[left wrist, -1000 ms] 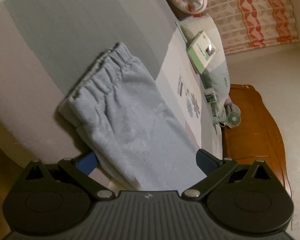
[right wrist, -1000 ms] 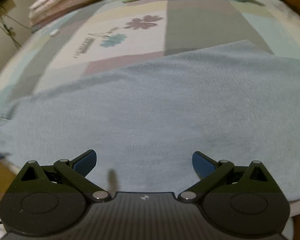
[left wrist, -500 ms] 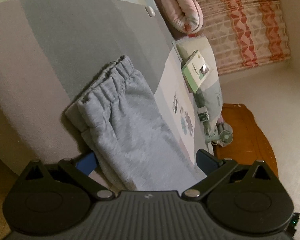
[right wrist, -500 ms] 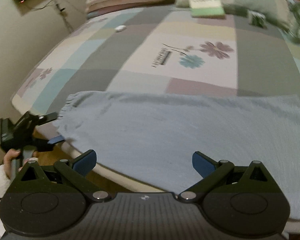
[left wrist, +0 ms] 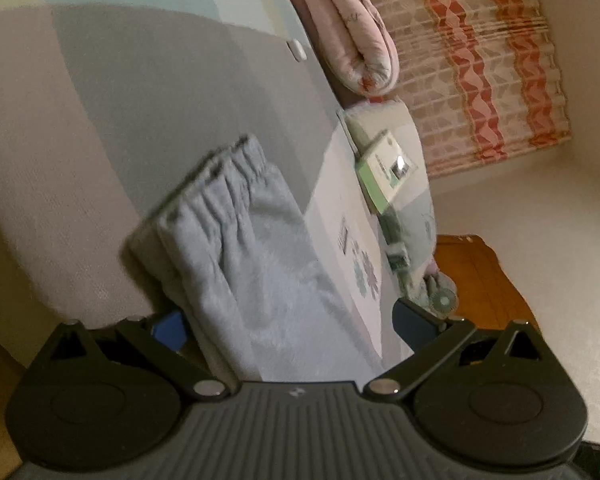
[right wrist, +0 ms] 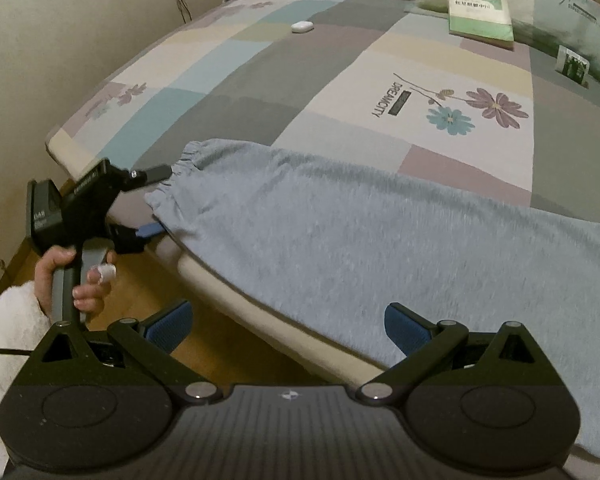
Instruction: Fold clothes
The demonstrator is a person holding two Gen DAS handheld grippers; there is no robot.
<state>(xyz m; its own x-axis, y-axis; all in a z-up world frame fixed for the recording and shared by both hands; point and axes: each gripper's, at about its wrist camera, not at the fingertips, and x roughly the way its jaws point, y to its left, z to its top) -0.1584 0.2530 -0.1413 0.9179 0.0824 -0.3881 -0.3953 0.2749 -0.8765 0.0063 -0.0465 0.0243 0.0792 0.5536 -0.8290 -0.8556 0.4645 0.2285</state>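
Since a second ago the right claw (right wrist: 286, 326) has pulled back off the pale blue trousers (right wrist: 380, 248), spread wide over the bed's (right wrist: 260, 68) near edge. Left claw (right wrist: 156, 200), also spread, brackets the elastic waistband at the patchwork bedspread's corner; a book (right wrist: 480, 4) lies near the pillow, orange patterned curtains (left wrist: 480, 80) beyond.

Fuzzy matt fleece trousers (right wrist: 380, 232) on smooth printed cotton bedsheet (right wrist: 284, 68); tool w/ matt plastic.
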